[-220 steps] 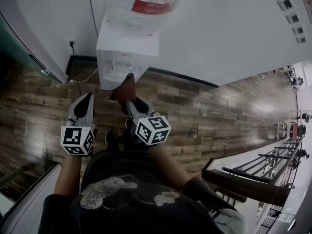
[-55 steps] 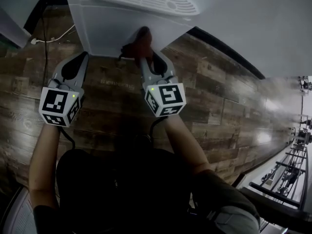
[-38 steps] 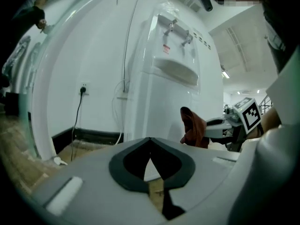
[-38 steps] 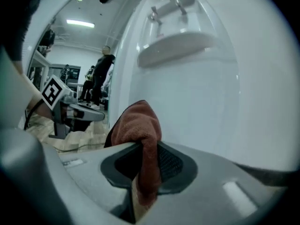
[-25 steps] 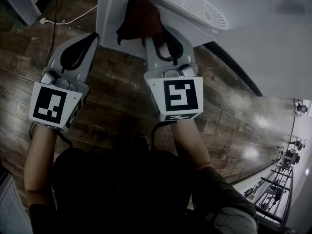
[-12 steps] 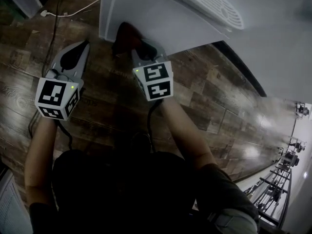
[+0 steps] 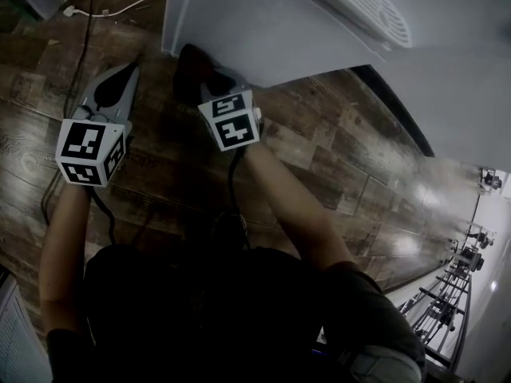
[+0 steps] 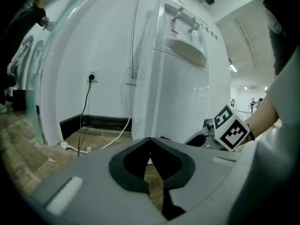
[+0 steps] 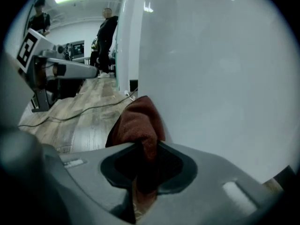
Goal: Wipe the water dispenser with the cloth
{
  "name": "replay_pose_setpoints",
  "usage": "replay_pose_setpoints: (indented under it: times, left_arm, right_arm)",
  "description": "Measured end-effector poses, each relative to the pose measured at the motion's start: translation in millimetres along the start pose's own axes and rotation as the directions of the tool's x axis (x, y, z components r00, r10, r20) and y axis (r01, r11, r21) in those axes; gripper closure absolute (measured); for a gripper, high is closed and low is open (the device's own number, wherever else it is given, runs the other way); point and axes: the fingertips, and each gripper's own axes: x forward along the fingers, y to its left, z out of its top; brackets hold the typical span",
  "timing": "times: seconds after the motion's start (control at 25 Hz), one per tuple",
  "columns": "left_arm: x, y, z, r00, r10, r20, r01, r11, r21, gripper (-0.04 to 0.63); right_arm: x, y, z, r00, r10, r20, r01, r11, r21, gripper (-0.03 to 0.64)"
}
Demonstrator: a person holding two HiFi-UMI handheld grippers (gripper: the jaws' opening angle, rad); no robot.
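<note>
Wood-plank floor, white wall behind; we list outward from the working tool.

Item 1, right gripper: jaws pinched tight on a dark red cloth, whose bunched end stands out past the tips.

Item 2, cloth: the free end lies against the white side panel of the water dispenser, low down, near the cabinet's bottom corner by the floor (contact looks likely, though the seam is in shadow).

Item 3, water dispenser: upright cabinet, long axis vertical, directly ahead of the right gripper and rising above it. The taps and drip recess sit high on the front, well above the cloth.

Item 4, left gripper: jaws pressed together on nothing, held beside the right gripper, apart from the cabinet.

Item 5, power cord: runs from a wall socket down to the floor.

We judge the right gripper the nearer one. Any stroke from this spot would have to run upward along the panel, since almost no cabinet lies below.
</note>
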Motion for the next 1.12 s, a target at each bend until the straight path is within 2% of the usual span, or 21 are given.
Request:
replay_pose_setpoints:
  times: [0.12, 0.2, 0.28, 0.4, 0.48, 0.52, 0.56, 0.6, 0.76, 0.88, 0.96, 1.12]
  left_arm:
    - [-7.4, -4.1, 16.9, 0.999, -0.013, 0.043, 0.013, 1.0, 0.004, 0.577]
    - [-13.1, -5.4, 35.6, 0.996, -0.02, 0.082, 0.02, 1.0, 0.006, 0.577]
    - [-21.7, -6.8, 61.0, 0.99, -0.026, 0.136, 0.025, 1.0, 0.006, 0.577]
    - [-36.2, -10.5, 102.3, 0.974, -0.029, 0.224, 0.028, 1.0, 0.008, 0.577]
    - [-41.9, -10.5, 120.2, 0.964, -0.025, 0.266, 0.023, 1.0, 0.011, 0.577]
    - [-43.1, -10.0, 124.6, 0.961, -0.022, 0.276, 0.018, 1.0, 0.014, 0.577]
    - [-43.2, -9.2, 125.3, 0.96, -0.017, 0.278, 0.013, 1.0, 0.016, 0.577]
    - [-42.7, -8.1, 122.7, 0.962, -0.011, 0.273, 0.008, 1.0, 0.015, 0.577]
    - [-43.7, -3.2, 97.8, 0.972, -0.006, 0.233, 0.0, 1.0, 0.024, 0.577]
    - [-44.7, 2.2, 74.5, 0.982, 0.004, 0.188, -0.011, 0.999, 0.035, 0.577]
    - [-42.8, 8.4, 57.2, 0.987, 0.019, 0.159, -0.024, 0.999, 0.027, 0.577]
    - [-33.3, 22.4, 22.2, 0.993, 0.062, 0.098, -0.06, 0.998, -0.023, 0.577]
  right_arm:
    - [-28.9, 17.0, 35.4, 0.992, 0.036, 0.124, -0.038, 0.999, 0.014, 0.554]
    - [-59.8, 22.5, 75.2, 0.969, 0.032, 0.246, -0.041, 0.999, 0.032, 0.554]
    - [-95.0, 23.4, 121.9, 0.929, 0.014, 0.37, -0.031, 0.999, 0.042, 0.554]
    - [-144.5, 18.2, 190.0, 0.842, -0.015, 0.539, -0.01, 0.999, 0.043, 0.554]
    - [-166.6, 12.4, 224.1, 0.787, -0.04, 0.616, 0.009, 0.999, 0.054, 0.554]
    - [-169.8, 10.3, 233.4, 0.776, -0.05, 0.629, 0.02, 0.998, 0.054, 0.553]
    - [-166.7, 9.2, 236.3, 0.78, -0.055, 0.623, 0.028, 0.998, 0.052, 0.554]
    - [-158.1, 8.9, 233.1, 0.797, -0.056, 0.601, 0.03, 0.998, 0.053, 0.554]
    - [-102.3, 15.4, 186.5, 0.894, -0.036, 0.447, -0.005, 0.996, 0.089, 0.552]
    - [-60.3, 25.3, 141.5, 0.952, -0.003, 0.307, -0.026, 0.995, 0.093, 0.552]
    - [-35.8, 31.8, 112.7, 0.974, 0.019, 0.228, -0.041, 0.995, 0.092, 0.552]
    - [6.6, 32.2, 63.0, 0.994, 0.045, 0.099, -0.059, 0.989, 0.138, 0.552]
